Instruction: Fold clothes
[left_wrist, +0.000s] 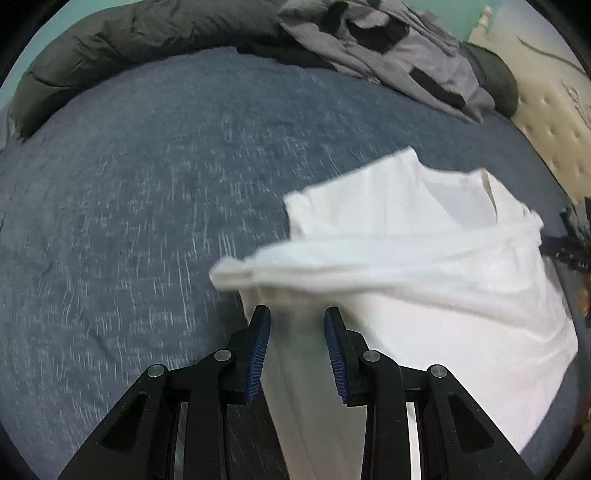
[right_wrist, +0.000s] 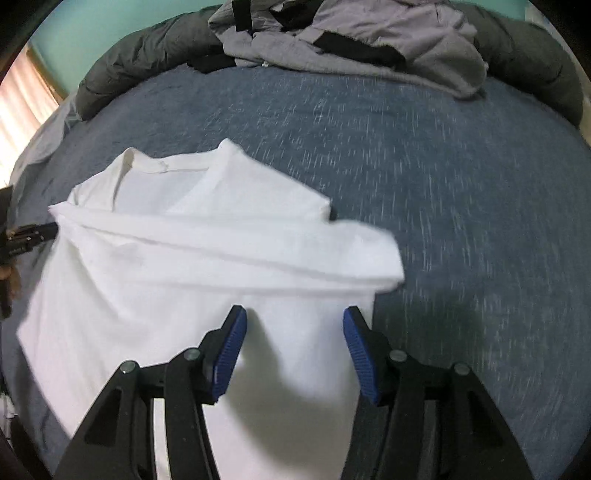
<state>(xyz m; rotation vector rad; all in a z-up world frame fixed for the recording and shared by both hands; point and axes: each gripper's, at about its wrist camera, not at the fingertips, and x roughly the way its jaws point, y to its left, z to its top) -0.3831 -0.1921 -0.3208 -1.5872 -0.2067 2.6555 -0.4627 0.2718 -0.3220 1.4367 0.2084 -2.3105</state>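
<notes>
A white cotton T-shirt (left_wrist: 424, 266) is lying on the blue heathered bedspread (left_wrist: 147, 184), its collar toward the far side and both sleeves folded across the chest. In the left wrist view, the left gripper (left_wrist: 297, 317) is hovering over the shirt's left edge with its blue ribbed pads (left_wrist: 258, 350) standing apart; white cloth is showing between them, but the pads are not pressing on it. In the right wrist view, the right gripper (right_wrist: 294, 317) is hovering above the shirt's near right part, its blue pads (right_wrist: 229, 354) spread wider still, with nothing pinched and only the flat fabric lying below. The shirt (right_wrist: 184, 266) is sitting toward the near left of that view, a folded sleeve end (right_wrist: 384, 266) poking out to the right over the bedspread (right_wrist: 443, 184). At the far side, a crumpled grey jacket with black patches (right_wrist: 351, 40) is resting on a dark green puffy duvet (left_wrist: 110, 48). A cream tufted headboard (left_wrist: 550, 118) is showing at the far right of the left view.
</notes>
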